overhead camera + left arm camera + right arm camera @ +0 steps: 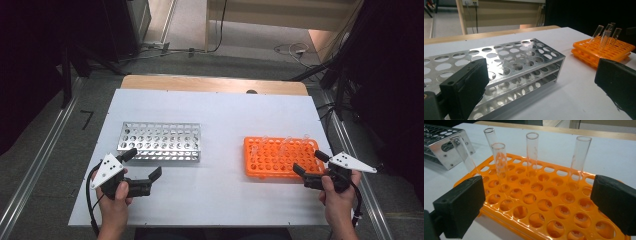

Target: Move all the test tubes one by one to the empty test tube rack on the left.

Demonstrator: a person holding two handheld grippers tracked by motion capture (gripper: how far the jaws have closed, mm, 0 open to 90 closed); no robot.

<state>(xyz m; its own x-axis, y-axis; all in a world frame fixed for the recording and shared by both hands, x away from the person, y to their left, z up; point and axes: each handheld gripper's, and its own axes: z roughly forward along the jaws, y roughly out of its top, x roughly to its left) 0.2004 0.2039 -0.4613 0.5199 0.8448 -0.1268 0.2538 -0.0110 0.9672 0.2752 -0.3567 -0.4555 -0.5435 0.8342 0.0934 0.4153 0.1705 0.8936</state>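
Hovering wide-jawed and empty at lower right, the right gripper (311, 163) risks knocking tilted glass tubes (499, 160) in the orange rack (280, 157) if advanced carelessly.

White surface (220, 115) with two racks
Metal rack (160, 141) lies left; orange rack (280, 158), well apart, lies right.

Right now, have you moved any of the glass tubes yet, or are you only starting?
Only starting, it looks like. Done: nothing; the metal rack has no tubes in it. In hand: nothing; the left gripper and right gripper are both open, each beside a rack. Left: all five glass tubes stand in the orange rack, so any moving is yet to come.
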